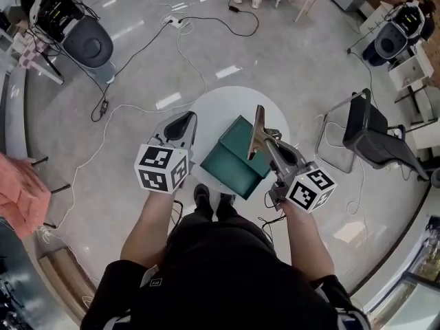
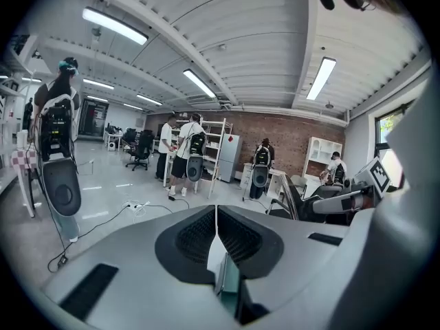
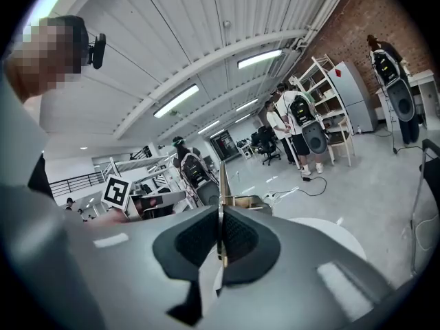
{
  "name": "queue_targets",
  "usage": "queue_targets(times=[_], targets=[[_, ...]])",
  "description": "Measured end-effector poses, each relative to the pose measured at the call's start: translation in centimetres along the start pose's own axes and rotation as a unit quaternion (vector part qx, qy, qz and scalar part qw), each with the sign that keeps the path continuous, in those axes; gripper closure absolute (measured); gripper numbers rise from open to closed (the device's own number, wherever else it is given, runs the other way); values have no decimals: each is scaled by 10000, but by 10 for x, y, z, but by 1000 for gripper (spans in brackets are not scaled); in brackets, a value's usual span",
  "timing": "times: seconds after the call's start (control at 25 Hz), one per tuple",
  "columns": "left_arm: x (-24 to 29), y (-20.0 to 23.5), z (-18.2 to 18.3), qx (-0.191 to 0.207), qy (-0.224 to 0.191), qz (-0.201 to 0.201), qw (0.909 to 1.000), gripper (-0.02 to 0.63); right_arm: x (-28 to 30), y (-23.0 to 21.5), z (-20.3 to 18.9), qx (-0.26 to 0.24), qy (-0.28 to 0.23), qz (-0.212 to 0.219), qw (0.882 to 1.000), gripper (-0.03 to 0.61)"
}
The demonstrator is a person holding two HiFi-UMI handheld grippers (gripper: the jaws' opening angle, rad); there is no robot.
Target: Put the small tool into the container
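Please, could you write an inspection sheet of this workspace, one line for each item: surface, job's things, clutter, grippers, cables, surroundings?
surface: round white table, bare apart from the container.
job's things: teal container on the table; small tool, thin metal, upright over the container's right edge.
clutter: nothing seen.
grippers: left gripper shut and empty, at the container's left; right gripper shut on the small tool.
cables: black cable and white cable loose on the floor; power strip.
surroundings: black chair right of the table; people standing farther off.
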State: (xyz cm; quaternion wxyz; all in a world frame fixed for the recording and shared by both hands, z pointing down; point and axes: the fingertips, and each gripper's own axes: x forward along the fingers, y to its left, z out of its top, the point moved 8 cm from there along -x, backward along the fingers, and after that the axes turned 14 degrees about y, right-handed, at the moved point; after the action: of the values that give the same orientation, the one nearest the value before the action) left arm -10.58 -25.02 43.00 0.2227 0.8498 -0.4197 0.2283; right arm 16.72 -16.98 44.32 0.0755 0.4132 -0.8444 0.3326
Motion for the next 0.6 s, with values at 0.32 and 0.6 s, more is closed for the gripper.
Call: queue_targets(times=[0.32,0.6], targets=[[6,14,-31,-259,282,5,9993,598,46,-8,-42,64,854,47,9963,566],[-1,30,-52,-435,401,76,9982,598,78,-8,-83,-27,1597,45,9871,566]])
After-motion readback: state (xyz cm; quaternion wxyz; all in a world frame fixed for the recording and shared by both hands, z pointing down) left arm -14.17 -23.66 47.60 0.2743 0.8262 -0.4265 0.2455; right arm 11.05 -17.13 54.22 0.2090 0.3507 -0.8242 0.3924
